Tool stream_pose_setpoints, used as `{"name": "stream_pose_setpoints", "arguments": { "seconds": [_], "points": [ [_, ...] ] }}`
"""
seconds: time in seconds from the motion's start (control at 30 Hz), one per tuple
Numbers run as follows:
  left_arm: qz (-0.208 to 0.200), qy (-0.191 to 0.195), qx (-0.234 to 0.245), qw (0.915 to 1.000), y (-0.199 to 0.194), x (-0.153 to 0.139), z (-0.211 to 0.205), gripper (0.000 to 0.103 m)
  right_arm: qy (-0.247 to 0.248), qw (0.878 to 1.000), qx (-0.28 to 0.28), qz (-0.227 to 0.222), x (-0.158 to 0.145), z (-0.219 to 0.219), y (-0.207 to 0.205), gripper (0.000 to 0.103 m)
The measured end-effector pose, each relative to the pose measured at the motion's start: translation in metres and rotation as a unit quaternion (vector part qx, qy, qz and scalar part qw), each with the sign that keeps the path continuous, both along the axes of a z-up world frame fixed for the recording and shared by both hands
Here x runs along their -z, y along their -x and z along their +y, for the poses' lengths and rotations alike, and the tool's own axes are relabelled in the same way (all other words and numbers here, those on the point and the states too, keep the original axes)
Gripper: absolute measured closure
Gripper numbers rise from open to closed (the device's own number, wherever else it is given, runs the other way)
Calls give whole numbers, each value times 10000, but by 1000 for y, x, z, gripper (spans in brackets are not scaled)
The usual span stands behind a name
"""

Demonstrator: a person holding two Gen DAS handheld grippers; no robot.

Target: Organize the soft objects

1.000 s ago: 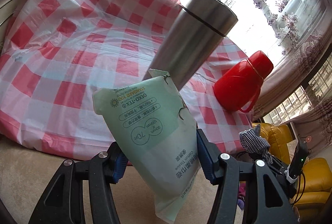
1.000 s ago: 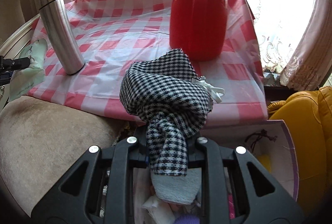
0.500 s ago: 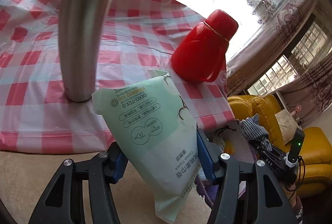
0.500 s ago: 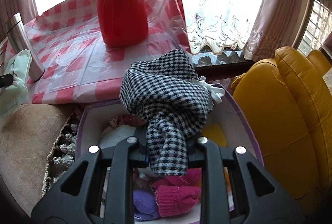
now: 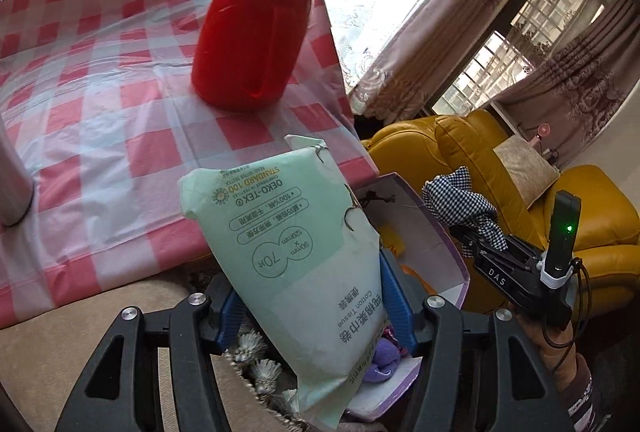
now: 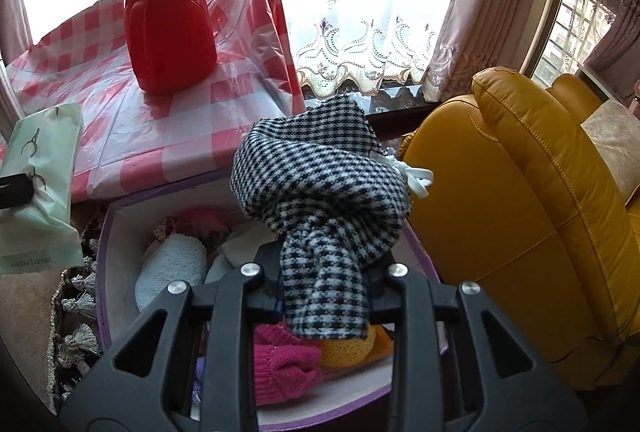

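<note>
At ten o'clock in the right wrist view a red flask [image 6: 168,15] stands on the checked tablecloth [image 6: 240,71], with the purple-rimmed box [image 6: 105,272] of soft things low at centre. The left gripper [image 5: 312,296] clamps a pale green tissue pack [image 5: 296,244], at nine o'clock beside the box. Directly over the box, the right gripper [image 6: 324,292], its jaws just easing apart, has the houndstooth cloth [image 6: 324,191] between them, the pads seemingly touching it.

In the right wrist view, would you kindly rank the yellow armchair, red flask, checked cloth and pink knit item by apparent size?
1. Yellow armchair.
2. Checked cloth and red flask: look similar, and the cloth is nearer the camera, so unranked.
3. Pink knit item.
</note>
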State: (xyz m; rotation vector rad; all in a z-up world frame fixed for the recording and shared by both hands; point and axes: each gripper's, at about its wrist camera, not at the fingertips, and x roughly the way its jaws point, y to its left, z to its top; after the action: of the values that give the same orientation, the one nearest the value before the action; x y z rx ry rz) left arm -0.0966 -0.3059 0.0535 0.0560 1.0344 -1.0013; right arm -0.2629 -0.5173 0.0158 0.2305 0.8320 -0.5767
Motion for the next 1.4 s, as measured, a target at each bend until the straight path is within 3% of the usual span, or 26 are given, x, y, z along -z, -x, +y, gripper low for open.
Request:
{"name": "stream_pose_setpoints", "arguments": {
  "seconds": [0.13, 0.43, 0.6, 0.7, 0.97, 1.4],
  "points": [
    [67, -54, 248, 9997, 6, 7, -25, 42, 35, 9999, 105, -18, -2, -2, 4, 71],
    [17, -204, 517, 9985, 12, 15, -51, 42, 7, 9999, 166, 25, 0, -1, 7, 59],
    [173, -295, 368, 9987, 9, 22, -37, 39, 28, 9997, 235, 86, -1, 4, 11, 37],
    [241, -342, 326, 9986, 16, 22, -22, 33, 66, 9994, 284, 161, -1, 13, 16, 31],
    [476, -512, 107, 9975, 41, 29, 23, 19, -170, 9995, 162, 188, 3, 50, 34, 28],
    [102, -787, -172, 9967, 53, 35, 37, 17, -247, 9991, 140, 314, 11, 67, 40, 26]
  ]
}}
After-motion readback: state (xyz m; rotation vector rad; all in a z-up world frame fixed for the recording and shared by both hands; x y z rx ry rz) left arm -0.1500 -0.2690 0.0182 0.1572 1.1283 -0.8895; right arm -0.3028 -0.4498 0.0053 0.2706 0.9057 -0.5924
